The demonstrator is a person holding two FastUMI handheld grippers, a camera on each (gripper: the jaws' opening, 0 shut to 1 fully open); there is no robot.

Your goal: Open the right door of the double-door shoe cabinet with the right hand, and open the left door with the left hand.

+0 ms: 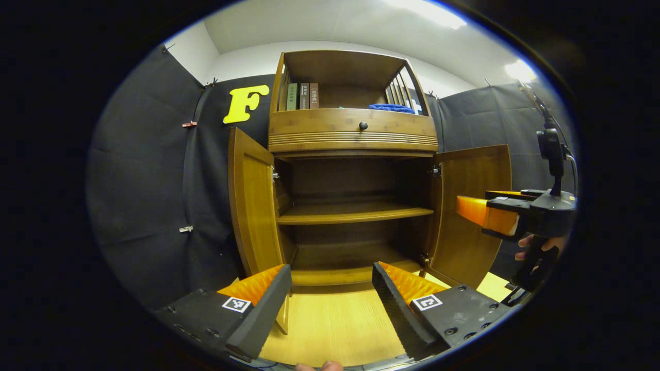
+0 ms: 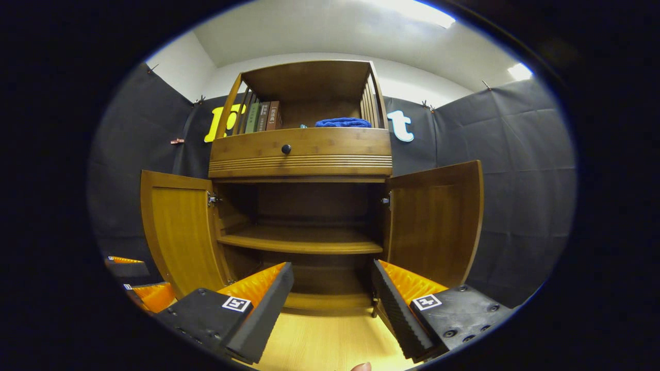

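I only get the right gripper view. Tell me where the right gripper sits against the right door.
Observer: In the left gripper view, the right gripper hangs in front of the right door, which is open; contact is unclear.
Operator: Report what holds it.
Observer: A hand grips its handle from below.
Operator: Give me the left gripper.
Observer: The left gripper is open, aimed into the cabinet, holding nothing.

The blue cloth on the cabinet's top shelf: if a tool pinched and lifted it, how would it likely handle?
The blue cloth lies in a low, rumpled heap, so it probably is floppy and would drape rather than hold shape. It looks light for its size. Being soft fabric on the shelf beside the books, it seems unlikely to roll, tip or break; pushed, it would likely bunch up.
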